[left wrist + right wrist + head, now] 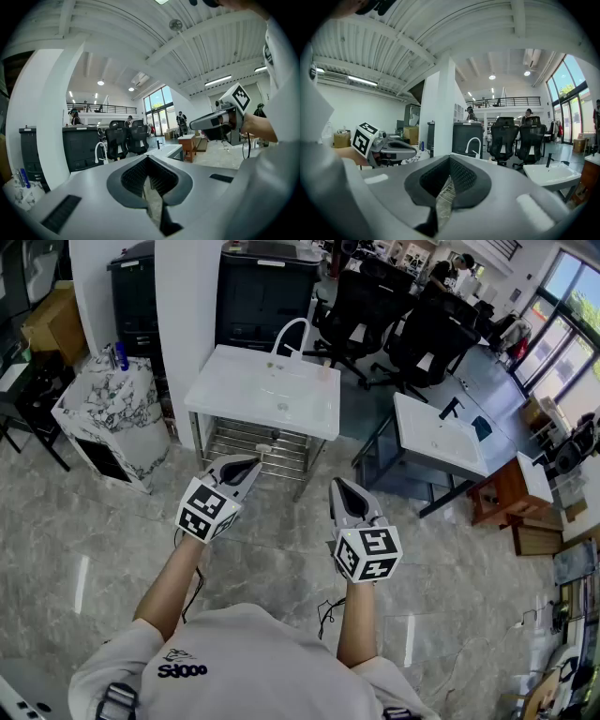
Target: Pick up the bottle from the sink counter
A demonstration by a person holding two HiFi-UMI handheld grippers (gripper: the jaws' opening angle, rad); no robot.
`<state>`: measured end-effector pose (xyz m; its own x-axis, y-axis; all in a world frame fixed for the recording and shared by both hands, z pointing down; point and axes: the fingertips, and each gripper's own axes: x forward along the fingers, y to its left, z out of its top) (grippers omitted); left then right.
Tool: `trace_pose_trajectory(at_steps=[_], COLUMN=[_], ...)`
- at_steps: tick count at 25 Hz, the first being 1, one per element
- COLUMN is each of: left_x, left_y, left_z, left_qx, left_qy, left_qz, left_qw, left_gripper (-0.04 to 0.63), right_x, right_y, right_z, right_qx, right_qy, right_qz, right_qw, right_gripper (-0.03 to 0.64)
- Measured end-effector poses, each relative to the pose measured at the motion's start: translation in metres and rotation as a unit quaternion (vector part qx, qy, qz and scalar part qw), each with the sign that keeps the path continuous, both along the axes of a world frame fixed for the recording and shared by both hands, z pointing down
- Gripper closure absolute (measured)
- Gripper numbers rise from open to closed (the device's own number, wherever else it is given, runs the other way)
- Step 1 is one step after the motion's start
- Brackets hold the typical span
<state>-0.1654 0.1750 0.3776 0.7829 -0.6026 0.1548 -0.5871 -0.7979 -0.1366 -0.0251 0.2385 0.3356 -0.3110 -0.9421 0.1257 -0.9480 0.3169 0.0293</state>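
A small blue bottle (122, 356) stands on the marble-patterned sink counter (108, 404) at the far left, well ahead of both grippers; it also shows as a blue bottle (423, 146) beside the pillar and as blue shapes (23, 178) at the lower left. My left gripper (253, 464) is held in the air over the floor, shut and empty, in front of the white sink (267, 390). My right gripper (339, 487) hangs beside it, also shut with nothing in it. Each gripper view shows its own jaws together: left gripper (149, 161), right gripper (450, 161).
A white faucet (291, 329) rises at the back of the white sink, with a metal rack (253, 446) under it. A second white basin (441, 437) stands to the right. A white pillar (187, 315), black cabinet (267, 292) and office chairs (412, 334) lie beyond.
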Motion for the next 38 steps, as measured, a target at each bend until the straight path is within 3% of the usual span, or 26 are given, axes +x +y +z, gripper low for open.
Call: trace_pose_trajectory(at_steps=[6,12,27,38], left_x=[0.009,0.023,0.075,0.085], left_y=[0.001,0.002,0.02,-0.024], left_z=[0.005,0.011,0.029,0.035], left_qx=[-0.005,-0.009,-0.023,-0.019], left_qy=[-0.001,-0.004,-0.014,-0.02], left_qz=[0.0,-0.001,-0.015,0.001], left_qw=[1.0,1.0,0.9995,0.9996], left_gripper=[0.589,0.589,0.589,0.59], right_x=[0.01,0.029,0.088,0.092], right_y=[0.0,-0.001,0.006,-0.038], right_z=[0.003,0.01,0.021,0.038], right_qx=[0.0,-0.002,-0.017,-0.031], right_qy=[-0.001,-0.033,-0.027,-0.03], right_qz=[0.0,0.005,-0.007,-0.005], right_qw=[1.0,0.999,0.999,0.999], right_gripper=[0.606,0.606,0.606,0.606])
